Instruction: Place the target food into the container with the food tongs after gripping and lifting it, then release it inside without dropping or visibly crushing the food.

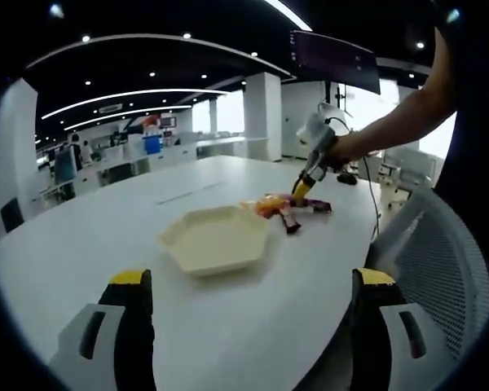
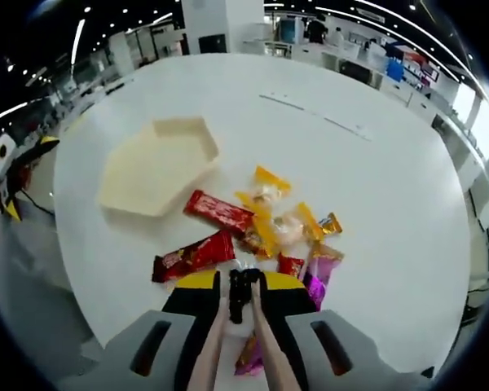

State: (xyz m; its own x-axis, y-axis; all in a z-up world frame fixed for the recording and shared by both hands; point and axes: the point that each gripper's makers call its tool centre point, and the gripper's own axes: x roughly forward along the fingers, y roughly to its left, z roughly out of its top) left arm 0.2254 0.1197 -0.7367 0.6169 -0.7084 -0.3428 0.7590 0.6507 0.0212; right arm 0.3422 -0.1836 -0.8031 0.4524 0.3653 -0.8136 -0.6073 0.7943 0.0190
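Observation:
A cream hexagonal container (image 1: 216, 240) (image 2: 155, 167) lies on the white table. Beside it is a pile of wrapped snacks (image 1: 287, 208): red bars (image 2: 218, 210), yellow packets (image 2: 269, 186) and a purple packet (image 2: 322, 265). My right gripper (image 2: 242, 285) is shut on the tan food tongs (image 2: 261, 350), whose dark tips sit at the near edge of the pile, by a red bar (image 2: 194, 254). I cannot tell whether the tips hold anything. In the left gripper view, the right gripper (image 1: 310, 175) hangs over the pile. My left gripper (image 1: 253, 293) is open and holds nothing, short of the container.
The table (image 1: 98, 236) is large and round-edged, its rim close on the right (image 1: 367, 236). A mesh chair (image 1: 440, 261) stands beside it. A person's arm (image 1: 391, 122) reaches in from the right. Desks and chairs fill the office behind.

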